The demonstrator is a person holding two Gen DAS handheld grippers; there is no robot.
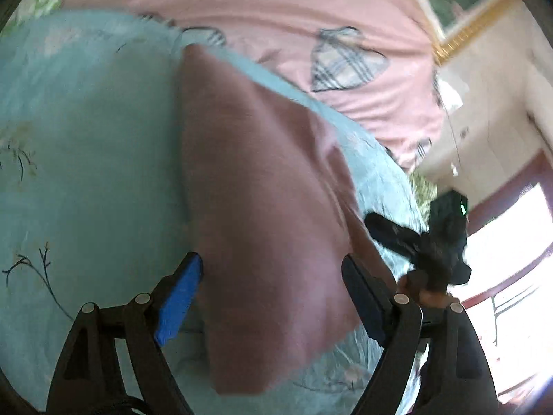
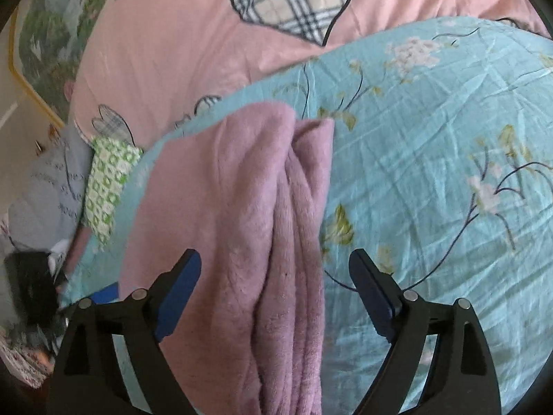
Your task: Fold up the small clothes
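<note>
Blue-padded left tongs [image 1: 273, 297] and right tongs [image 2: 274, 294] both stand wide apart, gripping nothing. Below them lies a mauve fleece garment [image 2: 242, 214], folded lengthwise into a long strip with soft ridges along its right side, resting on a turquoise floral sheet [image 2: 432, 159] on the bed. Beyond the sheet spreads a pink cover [image 2: 179, 52] with plaid hearts. Left-wrist view is blurred.
</note>
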